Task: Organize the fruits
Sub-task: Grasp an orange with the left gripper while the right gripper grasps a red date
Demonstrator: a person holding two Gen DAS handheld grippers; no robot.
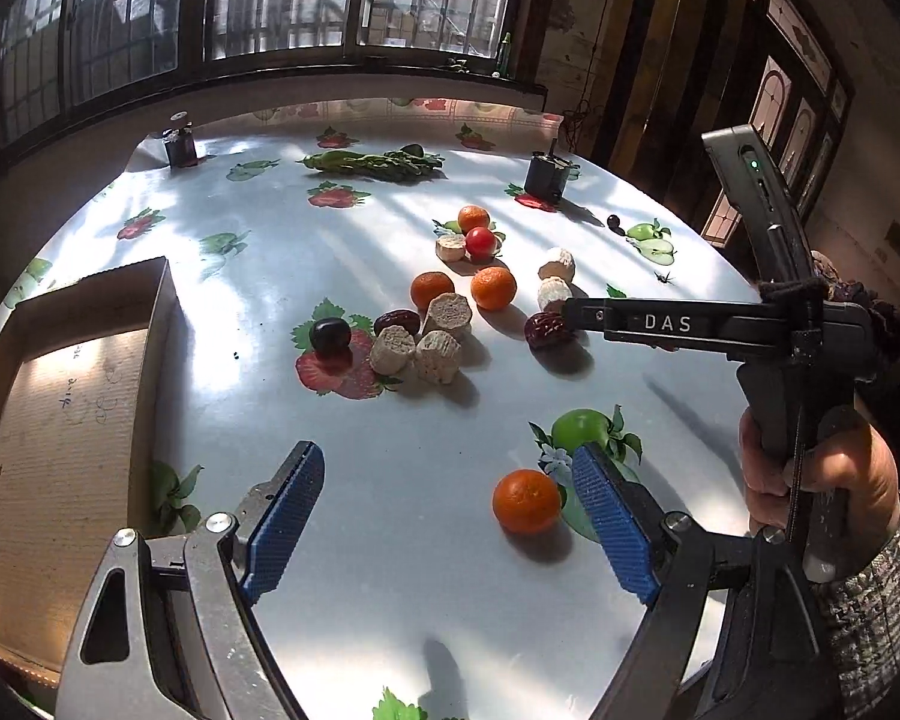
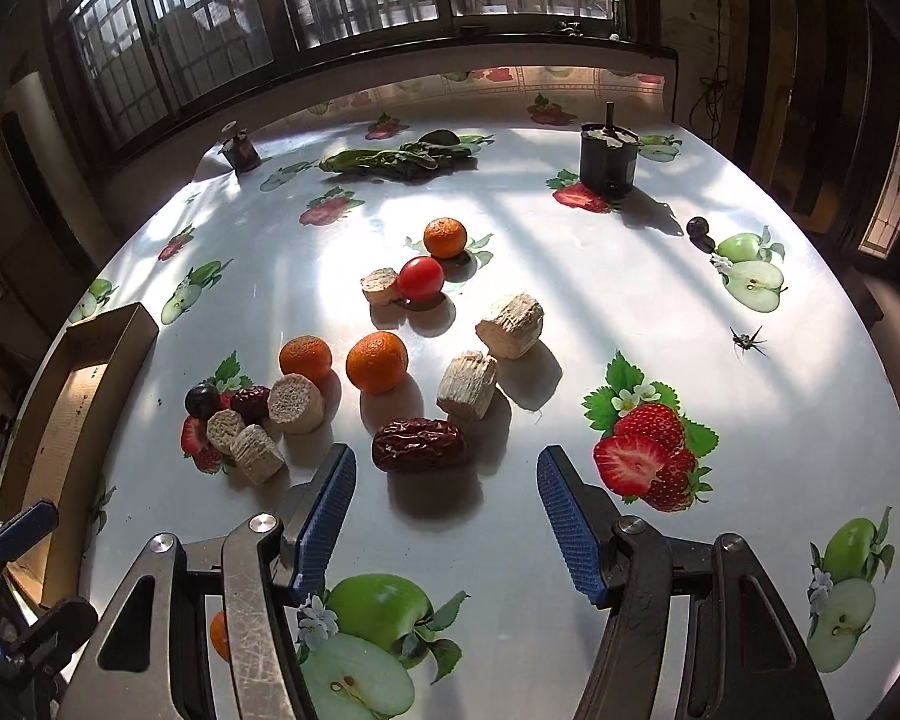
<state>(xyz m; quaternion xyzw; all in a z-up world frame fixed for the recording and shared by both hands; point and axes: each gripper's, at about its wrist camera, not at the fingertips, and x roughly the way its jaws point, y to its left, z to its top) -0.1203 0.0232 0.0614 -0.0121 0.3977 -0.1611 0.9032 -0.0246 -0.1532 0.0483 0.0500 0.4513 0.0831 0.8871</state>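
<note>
Through the left wrist camera, my left gripper (image 1: 447, 513) hovers above the glossy white fruit-print tablecloth (image 1: 390, 588), its blue ribbed jaws spread wide and holding nothing. A small round orange mandarin (image 1: 526, 501) lies between them, just beside the right-hand pad. An open brown cardboard box (image 1: 66, 420) sits at the left. Further off, my right gripper (image 1: 570, 315) reaches toward a wrinkled dark red date (image 1: 544, 330).

Through the right wrist camera, my right gripper's jaws are spread apart and empty; the date (image 2: 419, 444) lies just ahead, closer to the left-hand jaw. Beyond it lie two more mandarins (image 2: 377, 362), beige cylindrical puffed snacks (image 2: 468, 384) and a red cherry tomato (image 2: 421, 278)
</note>
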